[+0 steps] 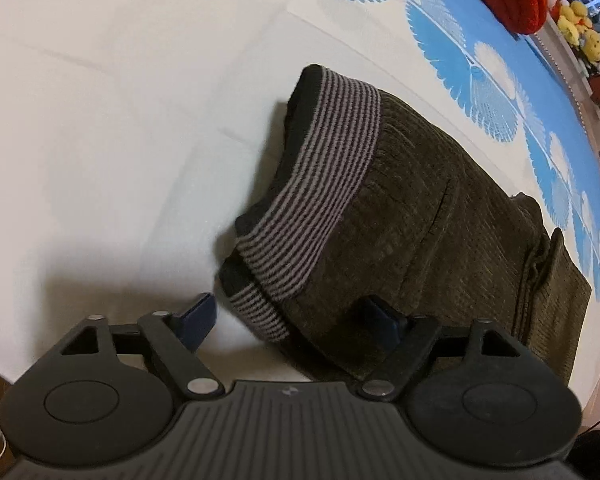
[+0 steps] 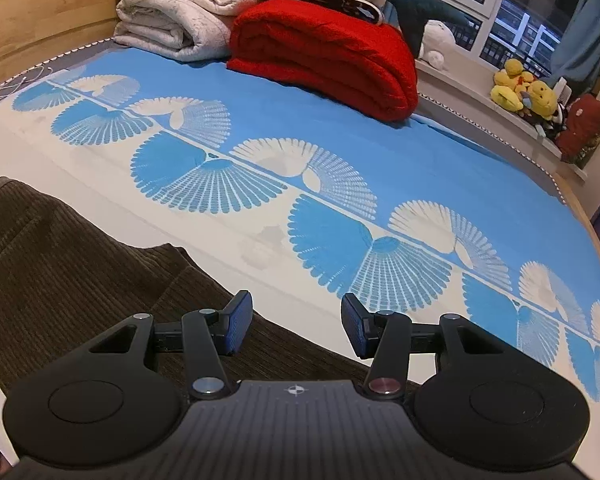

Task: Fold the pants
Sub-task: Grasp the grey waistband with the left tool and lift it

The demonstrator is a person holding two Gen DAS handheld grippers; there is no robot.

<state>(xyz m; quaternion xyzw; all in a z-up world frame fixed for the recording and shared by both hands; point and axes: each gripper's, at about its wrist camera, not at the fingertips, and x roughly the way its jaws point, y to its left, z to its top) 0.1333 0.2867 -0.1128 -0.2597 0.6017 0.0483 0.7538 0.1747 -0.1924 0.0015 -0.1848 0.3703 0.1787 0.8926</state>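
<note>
Dark olive corduroy pants [image 1: 420, 220] with a grey-and-black striped waistband [image 1: 320, 184] lie folded on the bed sheet. My left gripper [image 1: 290, 316] is open, its jaws wide apart around the near waistband corner, the right finger [image 1: 382, 314] resting on the corduroy, the left finger [image 1: 198, 314] over bare sheet. In the right wrist view the pants [image 2: 80, 272] fill the lower left. My right gripper [image 2: 296, 322] is open and empty, just above the pants' edge and the sheet.
The bed sheet [image 2: 340, 152] is white with a blue fan pattern. A folded red blanket [image 2: 332, 56] and white blankets [image 2: 176, 12] lie at the bed's far end. Yellow plush toys [image 2: 524, 92] sit on the windowsill. A wooden bed frame [image 2: 40, 12] stands at left.
</note>
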